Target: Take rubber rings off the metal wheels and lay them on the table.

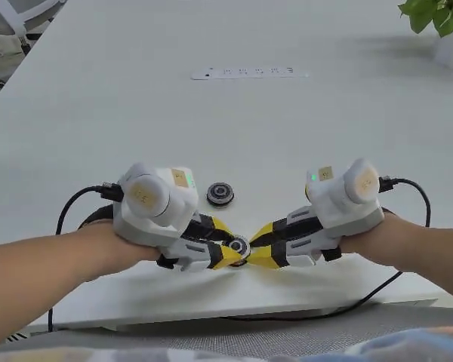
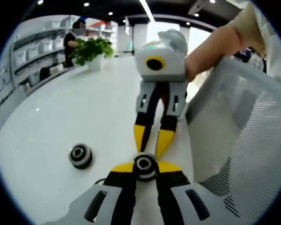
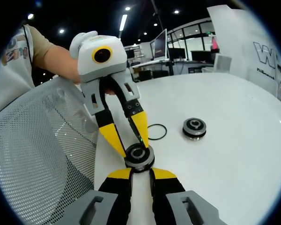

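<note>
A small metal wheel [image 1: 238,246] with a black rubber ring hangs just above the white table's [image 1: 234,128] near edge, between both grippers. My left gripper [image 1: 229,254] is shut on the wheel [image 2: 144,166], one yellow tip on each side. My right gripper [image 1: 256,253] comes from the opposite side. Its narrow yellow tips [image 2: 165,140] pinch the wheel's rim [image 3: 139,157] where the ring sits. A second wheel [image 1: 220,194] lies flat on the table behind them. One loose rubber ring [image 3: 156,131] lies on the table by the left gripper.
A white power strip [image 1: 249,73] lies far back in the middle and a potted plant [image 1: 438,19] stands at the far right corner. A white mesh chair back [image 2: 243,122] is close behind the table's near edge. Black cables trail from both grippers.
</note>
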